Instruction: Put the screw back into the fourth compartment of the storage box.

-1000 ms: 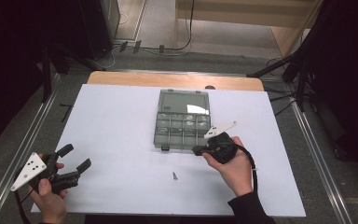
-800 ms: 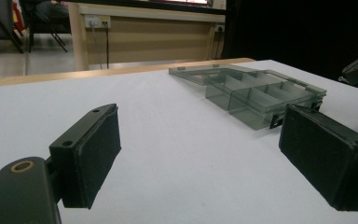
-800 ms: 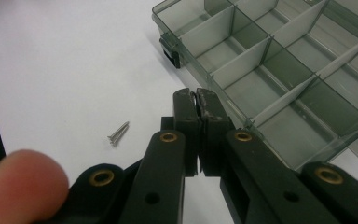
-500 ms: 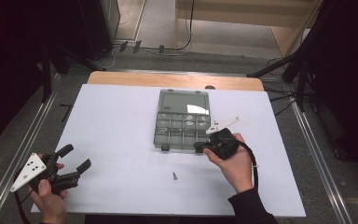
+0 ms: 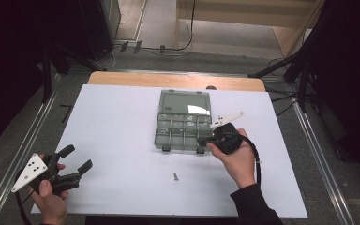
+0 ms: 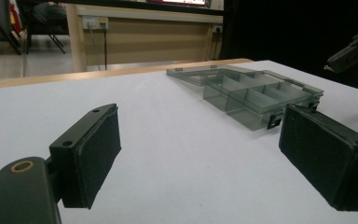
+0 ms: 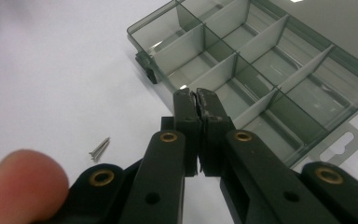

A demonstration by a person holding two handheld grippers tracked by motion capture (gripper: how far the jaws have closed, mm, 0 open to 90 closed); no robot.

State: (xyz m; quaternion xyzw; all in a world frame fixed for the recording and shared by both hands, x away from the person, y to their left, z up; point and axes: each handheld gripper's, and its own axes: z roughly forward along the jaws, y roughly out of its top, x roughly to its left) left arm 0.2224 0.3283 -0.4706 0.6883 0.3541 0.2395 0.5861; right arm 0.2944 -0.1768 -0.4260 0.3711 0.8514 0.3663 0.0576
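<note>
A: High view first, from the left: the left tool (image 5: 72,161) is resting low at the near left corner of the white worktop (image 5: 112,122), and its jaws are standing wide apart with nothing between them.

B: Yes, and the left gripper view is agreeing: both pads (image 6: 95,158) are spread and only bare worktop is lying between them. What is in the middle?

A: One small screw (image 5: 175,176) is lying alone on the worktop, near the front edge, apart from the open grey compartment box (image 5: 183,123), which is sitting behind it.

B: And on the right?

A: The right tool (image 5: 202,140) is hovering over the near right corner of the box. In the right gripper view its jaws are pressed together, and I am seeing nothing pinched between them. The screw (image 7: 99,149) is lying down to the left of the tips.

B: So which step is this, in your opinion?

A: I am judging that the hand is between two actions at the box. Probably the next move is asking the right tool to open, go down to the screw, and pinch it carefully, because it is thin and lying flat.
</note>
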